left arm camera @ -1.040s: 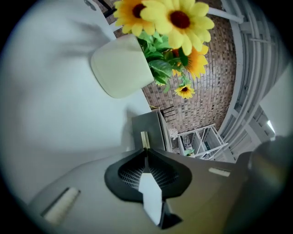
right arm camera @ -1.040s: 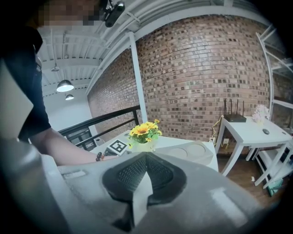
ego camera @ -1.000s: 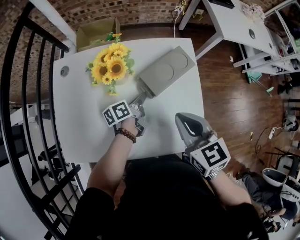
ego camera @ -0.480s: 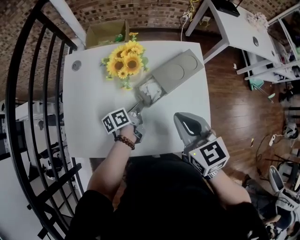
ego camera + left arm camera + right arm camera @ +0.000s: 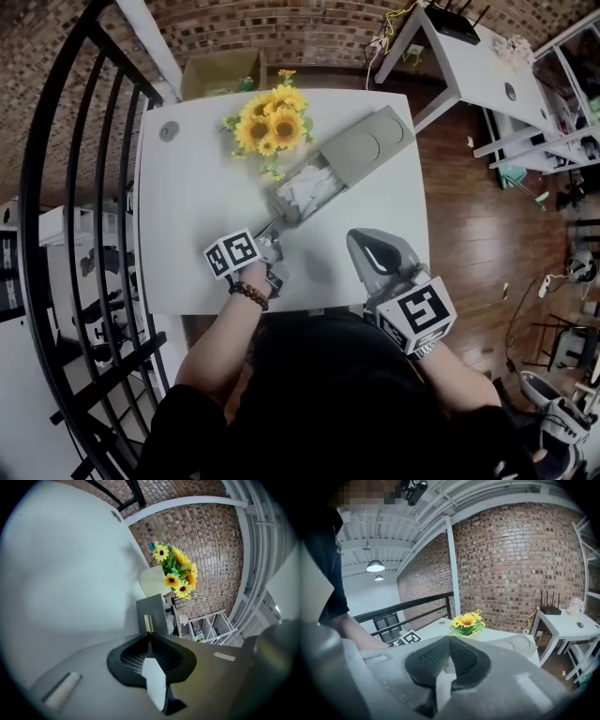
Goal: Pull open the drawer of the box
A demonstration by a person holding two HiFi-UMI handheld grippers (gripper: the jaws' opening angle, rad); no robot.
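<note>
A grey box (image 5: 367, 143) lies slantwise on the white table (image 5: 187, 216), its drawer (image 5: 302, 190) drawn out toward me with white crumpled stuff showing inside. My left gripper (image 5: 277, 223) is shut on the thin pull tab (image 5: 148, 622) at the drawer's grey front panel (image 5: 153, 611); in the left gripper view the gripper (image 5: 149, 633) has its jaws pinched together on that tab. My right gripper (image 5: 359, 242) hovers over the table's near right part, apart from the box. In the right gripper view it (image 5: 449, 641) is shut with nothing in it.
A bunch of sunflowers (image 5: 272, 125) stands just left of the box, close to the drawer. A black railing (image 5: 66, 187) runs along the table's left side. Beyond the far edge are a cardboard box (image 5: 223, 70) and another white table (image 5: 469, 52).
The drawer has slid out of the box toward me as my left gripper drew back, uncovering the white contents. My right gripper has stayed near the table's front edge.
</note>
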